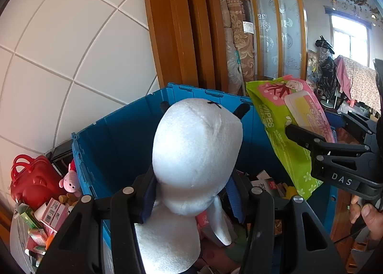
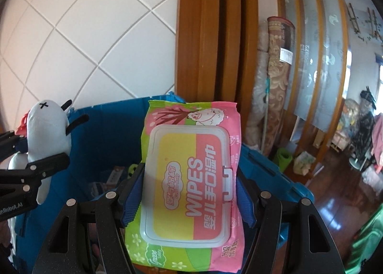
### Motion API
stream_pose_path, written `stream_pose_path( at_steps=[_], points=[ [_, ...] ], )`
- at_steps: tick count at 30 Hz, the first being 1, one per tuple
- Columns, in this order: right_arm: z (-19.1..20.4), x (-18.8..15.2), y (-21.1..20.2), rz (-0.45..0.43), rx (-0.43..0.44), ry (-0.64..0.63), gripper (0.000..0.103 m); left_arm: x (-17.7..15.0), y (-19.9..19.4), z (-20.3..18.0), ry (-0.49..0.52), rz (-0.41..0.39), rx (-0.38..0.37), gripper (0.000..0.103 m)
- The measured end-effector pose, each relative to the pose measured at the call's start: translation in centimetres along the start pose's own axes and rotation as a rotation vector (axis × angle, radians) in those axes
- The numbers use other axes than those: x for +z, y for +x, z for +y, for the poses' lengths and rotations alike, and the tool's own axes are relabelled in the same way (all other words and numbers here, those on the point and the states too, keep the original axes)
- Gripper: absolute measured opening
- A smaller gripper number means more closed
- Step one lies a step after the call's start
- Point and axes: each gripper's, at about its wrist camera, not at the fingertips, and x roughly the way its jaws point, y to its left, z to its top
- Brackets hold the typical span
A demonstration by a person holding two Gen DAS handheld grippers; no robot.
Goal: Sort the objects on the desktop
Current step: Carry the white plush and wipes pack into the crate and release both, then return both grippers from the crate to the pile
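Left gripper (image 1: 191, 198) is clamped tight on the white plush toy (image 1: 196, 144), blue pads (image 1: 147, 198) pinching its neck, head pointing up and away, black ears sticking out at the top. It hangs right over the open blue crate (image 1: 115, 135). On the other side, the right gripper (image 2: 189, 198) has its jaws closed on both edges of a pack of baby wipes (image 2: 191, 178), the pink and yellow lid label facing the camera, and the pack is upright above that same crate (image 2: 107, 125). From the left wrist view the wipes (image 1: 287, 128) sit just to the right of the plush, close but not touching. Down in the crate there is a jumble of small packets. Outside its left wall: a red toy case (image 1: 31, 178), a pink pig plush (image 1: 70, 181), small boxes (image 1: 47, 216). White tiled wall (image 1: 59, 46) and wooden door frame (image 1: 182, 34) behind.
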Motion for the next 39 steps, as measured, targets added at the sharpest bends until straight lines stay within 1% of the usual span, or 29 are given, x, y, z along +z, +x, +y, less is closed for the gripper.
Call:
stream_pose_path(
  at_steps=[3,5,6,7,9,11,13,19,21,24,26,29,31,34,39],
  points=[
    [-0.1,0.6,0.5,-0.003,-0.001,-0.004,0.068,0.0,0.3,0.2,-0.007,0.005,0.003,0.052],
    [0.1,0.7,0.7,-0.002,0.000,-0.010,0.071,0.1,0.5,0.3,-0.014,0.001,0.012,0.053],
    [0.1,0.7,0.9,0.002,-0.002,-0.011,0.074,0.1,0.5,0.4,-0.014,-0.001,0.017,0.054],
    [0.1,0.7,1.1,0.008,-0.003,-0.012,0.083,0.0,0.6,0.4,-0.012,0.002,0.019,0.056],
    [0.1,0.6,1.3,0.014,-0.009,-0.012,0.092,0.0,0.7,0.5,-0.015,0.015,0.014,0.063],
    [0.2,0.4,1.4,0.021,-0.012,-0.016,0.097,0.1,0.6,0.6,-0.017,0.009,0.022,0.080],
    [0.3,0.4,1.4,0.022,-0.026,-0.022,0.102,0.0,0.2,0.5,-0.015,-0.012,0.031,0.082],
    [0.3,0.2,1.1,0.020,-0.052,-0.033,0.103,-0.2,-0.1,0.5,-0.013,-0.028,0.050,0.083],
    [0.4,0.3,0.8,0.015,-0.068,-0.046,0.103,-0.4,-0.6,0.6,-0.017,-0.050,0.055,0.083],
    [0.9,0.3,0.1,-0.001,-0.094,-0.069,0.103,-0.8,-1.8,1.0,-0.035,-0.103,0.069,0.083],
    [1.3,0.2,-0.8,-0.017,-0.109,-0.081,0.103,-1.0,-2.2,1.6,-0.065,-0.102,0.073,0.083],
    [1.9,0.2,-1.6,-0.019,-0.117,-0.079,0.103,-1.3,-3.1,2.8,-0.109,-0.101,0.047,0.083],
    [2.6,0.3,-2.4,-0.026,-0.118,-0.074,0.103,-1.6,-3.9,3.4,-0.113,-0.114,0.065,0.084],
    [3.8,0.3,-4.1,-0.046,-0.116,-0.077,0.103,-2.1,-4.6,4.6,-0.138,-0.109,0.058,0.091],
    [6.5,0.5,-7.2,-0.084,-0.102,-0.078,0.103,-3.6,-6.0,7.0,-0.173,-0.109,0.066,0.091]
  ],
)
